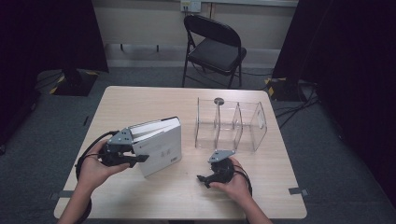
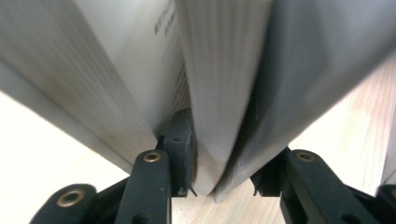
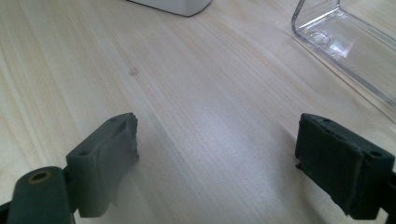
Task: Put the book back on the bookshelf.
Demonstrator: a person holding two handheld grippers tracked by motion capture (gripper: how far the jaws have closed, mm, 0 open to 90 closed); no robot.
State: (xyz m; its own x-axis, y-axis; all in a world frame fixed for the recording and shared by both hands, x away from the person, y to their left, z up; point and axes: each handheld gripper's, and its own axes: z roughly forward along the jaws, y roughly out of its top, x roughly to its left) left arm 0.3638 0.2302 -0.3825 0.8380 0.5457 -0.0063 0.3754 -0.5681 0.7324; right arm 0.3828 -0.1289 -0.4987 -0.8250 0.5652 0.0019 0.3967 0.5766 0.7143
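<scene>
The left claw is seen at the near-left edge of a white book, with the jaws set either side of a section of its pages. In the left gripper view one pad lies against the left face of that page block, while the other jaw stands slightly off the cover on the right; the jaws are only narrowly parted, and whether the pages are pressed cannot be told for certain. The book is held tilted, its pages fanned apart above the counter, its far edge raised. The left claw is carried level by the left hand, the forearm entering from the bottom left corner and angled toward the book.

The right claw is held wide open and empty, its jaws well apart over bare wood in the right gripper view. It is pointed leftward and slightly down, close above the counter, with the right hand wrapped behind it and the forearm entering from the bottom edge. Just beyond it a clear divided holder stands on the counter, right of the book and apart from it. A black folding chair is seen behind the counter.
</scene>
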